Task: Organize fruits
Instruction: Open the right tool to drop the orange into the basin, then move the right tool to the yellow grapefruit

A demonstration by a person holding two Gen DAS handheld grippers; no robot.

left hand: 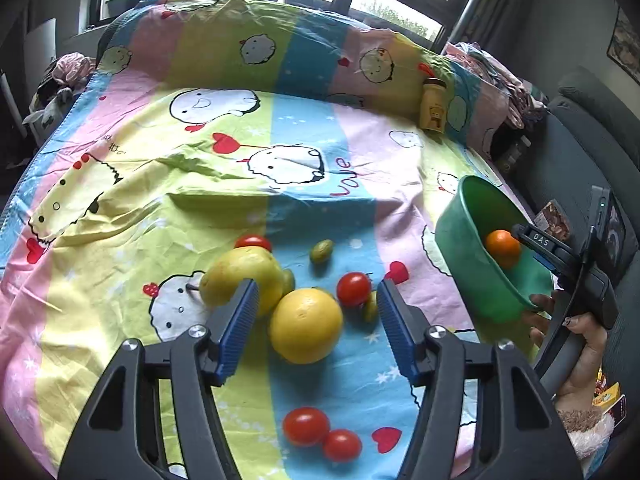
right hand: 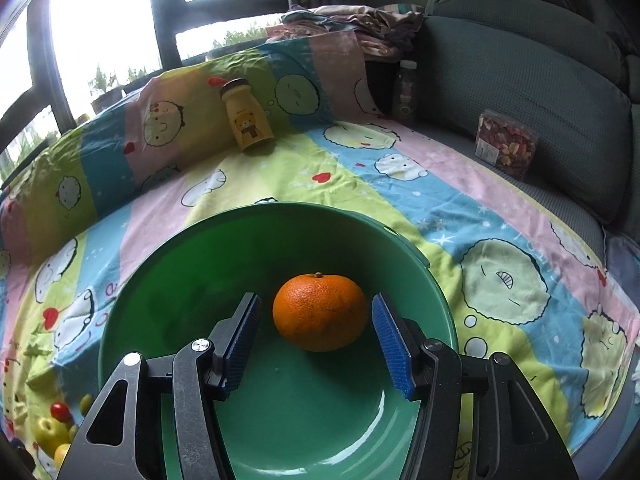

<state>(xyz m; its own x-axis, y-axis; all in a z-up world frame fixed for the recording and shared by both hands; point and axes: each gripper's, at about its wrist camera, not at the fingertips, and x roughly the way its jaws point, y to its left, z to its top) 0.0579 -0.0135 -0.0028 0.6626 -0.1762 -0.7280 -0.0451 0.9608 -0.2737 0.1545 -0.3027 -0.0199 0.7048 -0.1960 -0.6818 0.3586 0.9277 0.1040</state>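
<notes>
Here, an orange [right hand: 320, 312] sits inside a green bowl [right hand: 168, 280], low on the bowl's inner slope. In the right wrist view it lies between the blue pads of the right gripper [right hand: 316, 334], closer to the far ends of the fingers; a gap shows on each side, so the fingers stand partly apart and hold nothing. From the left wrist view the bowl [left hand: 460, 232] is tipped, its mouth turned toward the fruit pile, and a hand [left hand: 576, 332] with dark nail polish grips the handle of that right gripper just beside the bowl's near rim.

Left of the bowl, on the bed's striped cartoon sheet [left hand: 160, 184], the loose fruit is clustered. A large yellow citrus [left hand: 306, 324] lies between the pads of the left gripper [left hand: 316, 320], touching neither; these fingers are about half spread and empty. A yellow pear-like fruit [left hand: 236, 276] lies just left of the citrus, partly behind the left pad. A red tomato [left hand: 353, 288] lies between the citrus and the bowl, with a small green fruit [left hand: 370, 308] touching it beside the right pad. Farther from the bowl than the tomato, another small green fruit [left hand: 322, 250] and another red tomato [left hand: 253, 242] lie past the pear-like fruit. Two more tomatoes [left hand: 320, 434] touch each other near the camera, below the citrus.

Beyond the bowl, a yellow bottle [right hand: 246, 116] with a bear picture leans against the raised, sheet-covered edge. A clear box of dried fruit [right hand: 506, 148] stands to the bowl's far right, by a grey cushion [right hand: 540, 92].
</notes>
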